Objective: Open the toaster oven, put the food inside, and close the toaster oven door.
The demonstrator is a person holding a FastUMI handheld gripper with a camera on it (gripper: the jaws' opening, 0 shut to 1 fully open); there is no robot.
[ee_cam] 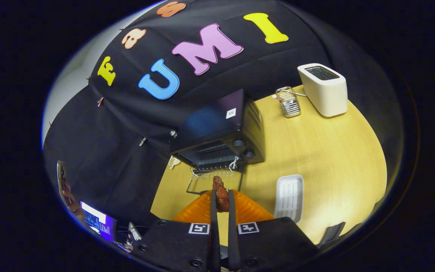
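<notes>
So the door's already down on the toaster oven, it's lying flat out toward the camera with the dark cavity and rack showing behind it, which means we're on the middle step: getting the food in. The gripper has its two fingers pinched narrow on the food, a reddish-brown lumpy piece that looks like a bit of meat, standing up between the tips and poking out past them. It's held up above the wooden table, lined up pretty well with the oven mouth just ahead. The white tray off to the right of the fingers looks bare from here, my guess is that's where the food came from. Next move, as I read it, is pushing forward and down so the food clears the open door and its wire handle, then lands on the rack before letting go. Tricky bit is probably the low opening, fingers need to go in fairly level. White toaster and the little wire rack farther back aren't part of this.
</notes>
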